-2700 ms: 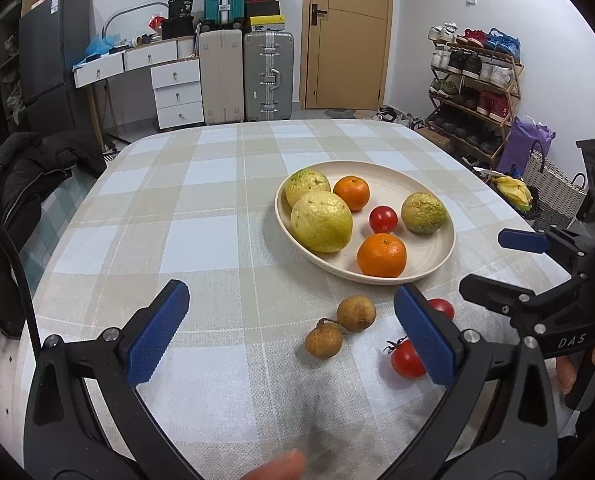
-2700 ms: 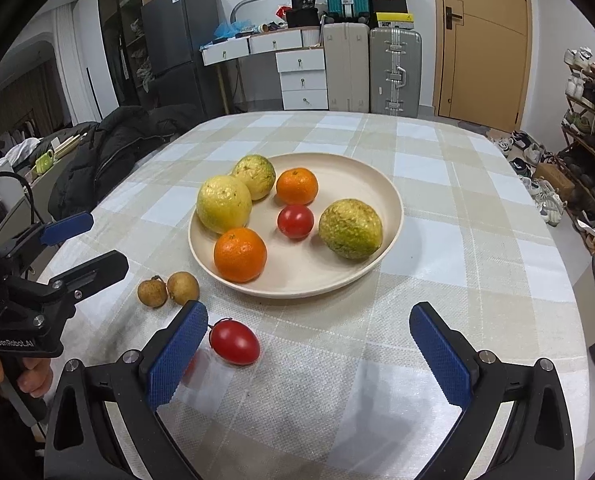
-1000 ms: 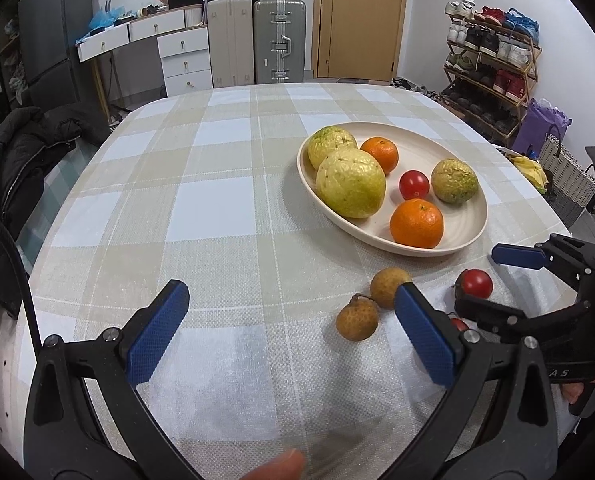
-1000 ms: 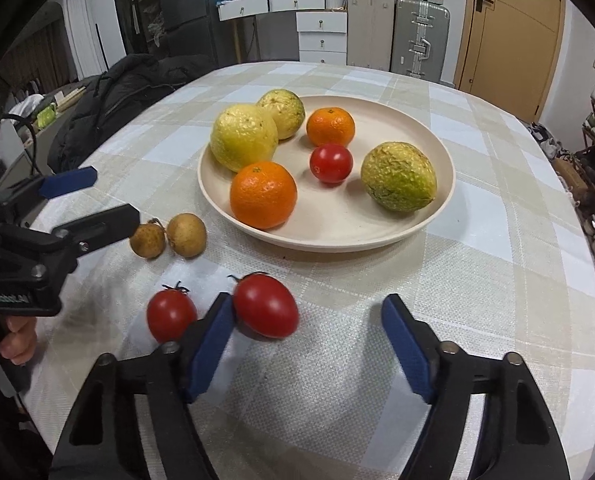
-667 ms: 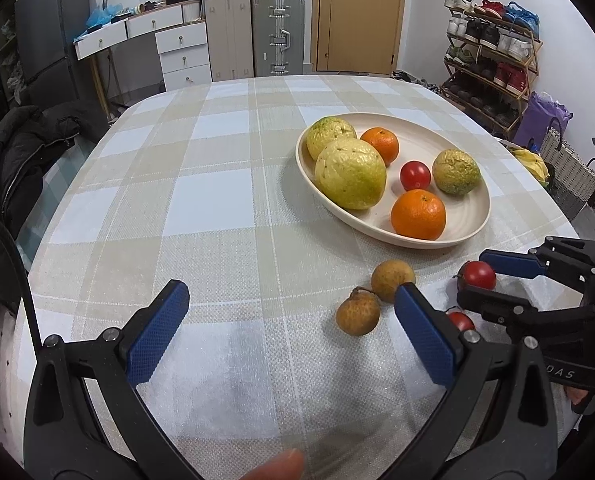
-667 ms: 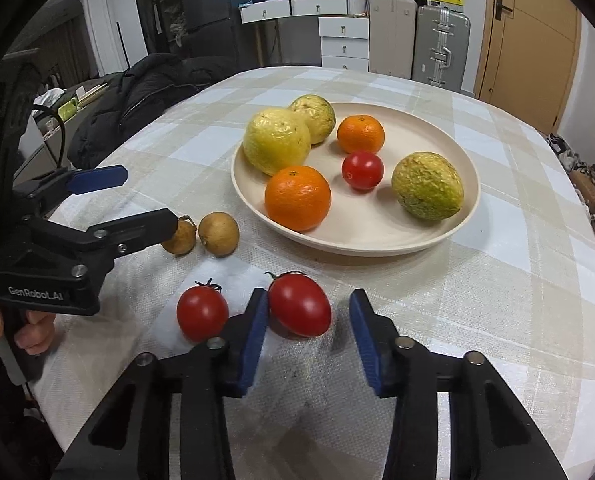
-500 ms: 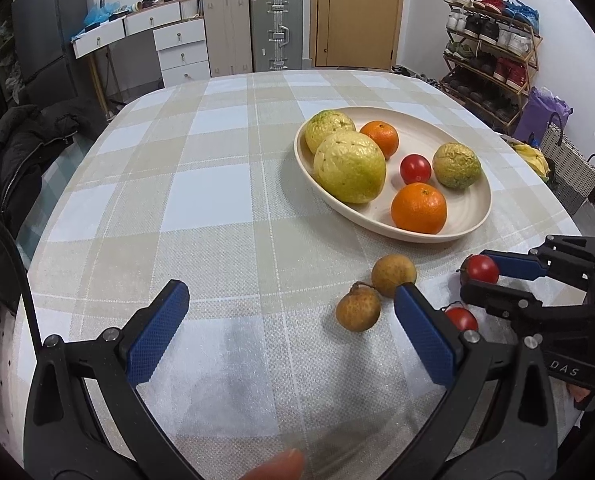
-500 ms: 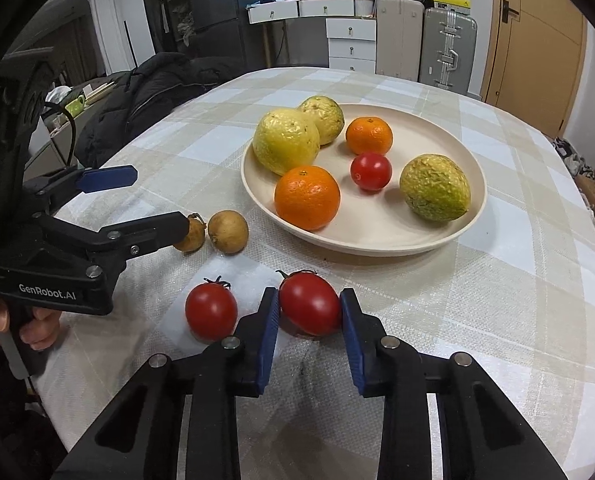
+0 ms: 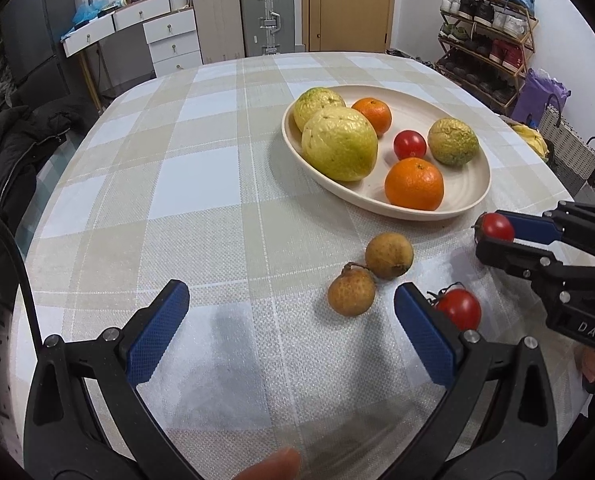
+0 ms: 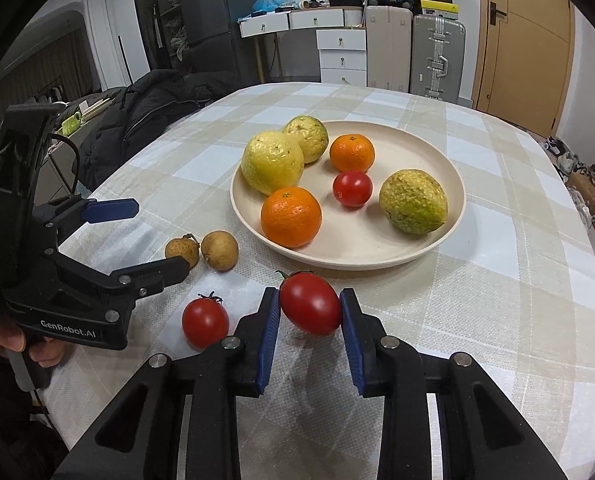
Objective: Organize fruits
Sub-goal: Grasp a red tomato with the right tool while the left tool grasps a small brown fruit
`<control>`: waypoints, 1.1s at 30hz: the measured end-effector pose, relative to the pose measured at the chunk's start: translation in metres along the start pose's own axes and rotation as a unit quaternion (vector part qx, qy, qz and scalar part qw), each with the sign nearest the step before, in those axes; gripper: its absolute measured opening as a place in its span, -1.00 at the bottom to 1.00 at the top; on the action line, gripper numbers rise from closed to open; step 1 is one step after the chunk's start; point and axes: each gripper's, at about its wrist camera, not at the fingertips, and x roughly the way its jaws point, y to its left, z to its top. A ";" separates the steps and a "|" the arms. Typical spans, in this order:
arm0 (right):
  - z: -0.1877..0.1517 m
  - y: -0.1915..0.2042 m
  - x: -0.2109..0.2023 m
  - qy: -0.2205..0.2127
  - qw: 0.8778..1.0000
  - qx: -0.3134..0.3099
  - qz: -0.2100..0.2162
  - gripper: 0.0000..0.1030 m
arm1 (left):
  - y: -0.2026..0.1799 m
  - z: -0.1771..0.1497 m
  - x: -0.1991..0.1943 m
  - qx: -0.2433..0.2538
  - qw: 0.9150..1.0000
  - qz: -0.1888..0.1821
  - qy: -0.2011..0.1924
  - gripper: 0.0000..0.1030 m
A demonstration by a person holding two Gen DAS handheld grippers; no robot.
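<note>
The right gripper is seen clamped on the oblong tomato, held at the near edge of the table, just short of the plate rim. The left gripper is spread wide and empty near the two longans.

A slip is judged the main risk: the smooth skin is pinched only at its sides, so a jerk could let it roll off the near edge, and too hard a squeeze could split it. The round tomato could be nudged by the left gripper.

The pad contact is shown only in the right wrist view; in the left wrist view, the held tomato is half hidden, but the table's left edge is revealed.
</note>
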 end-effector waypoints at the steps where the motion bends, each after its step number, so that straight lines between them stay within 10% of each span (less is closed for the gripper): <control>1: 0.000 0.000 0.000 0.000 1.000 -0.001 0.000 -0.40 | 0.000 0.000 0.000 0.000 1.000 -0.003 0.001 0.98; 15: -0.001 0.000 -0.001 0.001 1.000 -0.006 0.003 -0.40 | -0.010 -0.005 0.006 0.023 0.999 -0.041 0.021 0.30; 22: -0.001 0.003 0.000 0.003 1.000 -0.007 0.003 -0.40 | -0.014 -0.006 0.001 0.038 0.997 -0.067 0.013 -0.58; 33: -0.001 0.003 -0.001 0.001 1.000 -0.006 0.002 -0.40 | -0.015 -0.006 -0.004 0.036 0.997 -0.074 0.002 -0.58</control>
